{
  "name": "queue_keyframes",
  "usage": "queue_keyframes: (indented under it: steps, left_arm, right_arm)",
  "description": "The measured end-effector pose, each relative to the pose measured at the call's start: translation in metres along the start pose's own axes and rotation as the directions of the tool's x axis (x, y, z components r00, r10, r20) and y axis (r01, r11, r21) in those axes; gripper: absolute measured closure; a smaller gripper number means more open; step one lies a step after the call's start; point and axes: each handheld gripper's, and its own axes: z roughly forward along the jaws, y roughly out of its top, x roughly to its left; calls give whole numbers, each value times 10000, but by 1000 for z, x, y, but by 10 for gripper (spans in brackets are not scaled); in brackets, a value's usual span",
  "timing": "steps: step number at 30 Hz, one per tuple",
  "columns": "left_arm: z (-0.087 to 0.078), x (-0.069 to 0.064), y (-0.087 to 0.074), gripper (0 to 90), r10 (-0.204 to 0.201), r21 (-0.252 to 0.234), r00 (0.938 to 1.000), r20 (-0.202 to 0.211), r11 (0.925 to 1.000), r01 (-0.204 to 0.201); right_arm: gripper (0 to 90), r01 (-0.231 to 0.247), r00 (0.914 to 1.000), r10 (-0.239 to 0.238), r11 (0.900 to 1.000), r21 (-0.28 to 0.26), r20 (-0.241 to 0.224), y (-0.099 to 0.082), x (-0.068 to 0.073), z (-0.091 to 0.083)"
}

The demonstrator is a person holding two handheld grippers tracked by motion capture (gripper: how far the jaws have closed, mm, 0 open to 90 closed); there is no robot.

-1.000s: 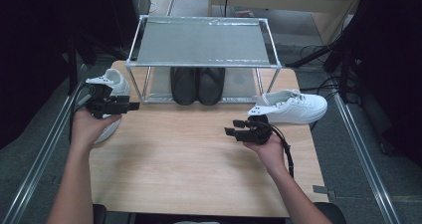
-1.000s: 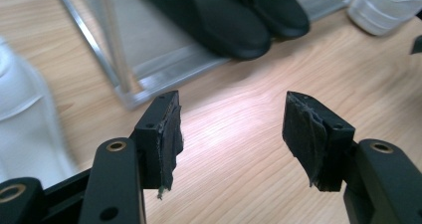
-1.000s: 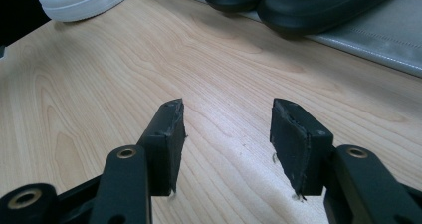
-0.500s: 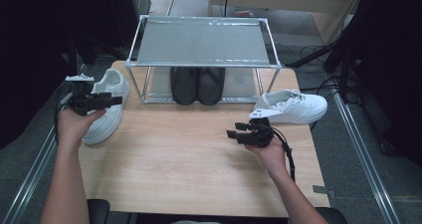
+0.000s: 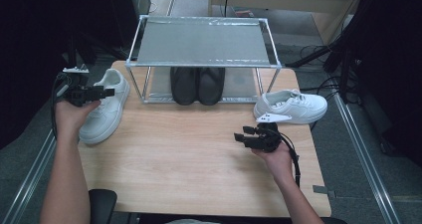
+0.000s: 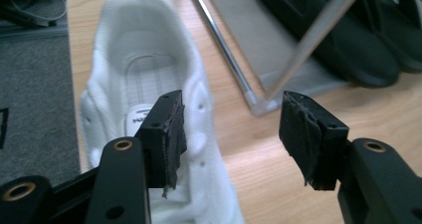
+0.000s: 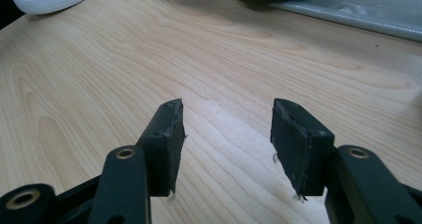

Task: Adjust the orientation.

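Observation:
A white shoe (image 5: 102,112) lies at the table's left edge, toe toward me. My left gripper (image 5: 105,91) hovers over its heel end, pointing right. In the left gripper view the shoe (image 6: 144,64) lies under the left jaw. The gripper (image 6: 234,119) is open; its jaws have just been closing a little with nothing pressed between them. A second white shoe (image 5: 293,105) lies on its sole at the right. My right gripper (image 5: 242,135) stands open in front of it over bare wood, and nothing is between its jaws (image 7: 226,129).
A metal rack (image 5: 199,40) with a grey shelf stands at the back of the wooden table (image 5: 189,169). A pair of black shoes (image 5: 198,84) sits under it. One rack leg (image 6: 234,69) stands close to the right of the left shoe.
My left hand has moved left and slightly farther back, uncovering more of the left white shoe. The right hand and both shoes have stayed in place.

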Motion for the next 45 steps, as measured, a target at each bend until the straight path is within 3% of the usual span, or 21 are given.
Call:
queue_keyframes:
  steps: [5, 9, 14, 17, 20, 22, 28, 35, 45]
  left_arm:
    - [12, 11, -1, 452, -228, 197, 9994, -265, 9995, 233]
    - [21, 17, -4, 486, -448, 110, 9990, -15, 9989, 448]
    - [37, 14, -4, 521, -145, 595, 9999, -33, 9981, 147]
    - [41, 10, -4, 560, 157, 750, 9995, -259, 9971, -137]
    - [45, 10, -7, 639, 308, 1073, 9995, -17, 9938, -305]
    - [46, 10, -8, 706, 385, 1015, 9992, -62, 9941, -377]
    - [46, 14, -10, 810, 66, 946, 9997, 243, 9955, -88]
    - [39, 11, -5, 826, 171, 1216, 9997, 193, 9924, -193]
    - [17, 11, -2, 828, -292, 805, 9989, 363, 9964, 262]
  right_arm:
    - [482, -95, 9999, 95, 9999, 33, 104, -4, -1, -4]
    - [482, -120, 9997, 120, 9999, 9, 219, -7, -2, -7]
    - [479, -198, 9994, 197, 9998, 28, 290, -10, -4, -8]
    - [477, -222, 9992, 221, 9998, 17, 327, -11, -4, -8]
    - [476, -224, 9991, 223, 9997, 29, 366, -11, -5, -8]
    - [475, -275, 9990, 272, 9996, 64, 356, -12, -5, -8]
    - [472, -297, 9988, 293, 9995, 99, 382, -12, -6, -6]
    - [470, -303, 9988, 300, 9995, 81, 389, -12, -6, -6]
    - [470, -312, 9990, 310, 9995, 60, 337, -10, -5, -5]
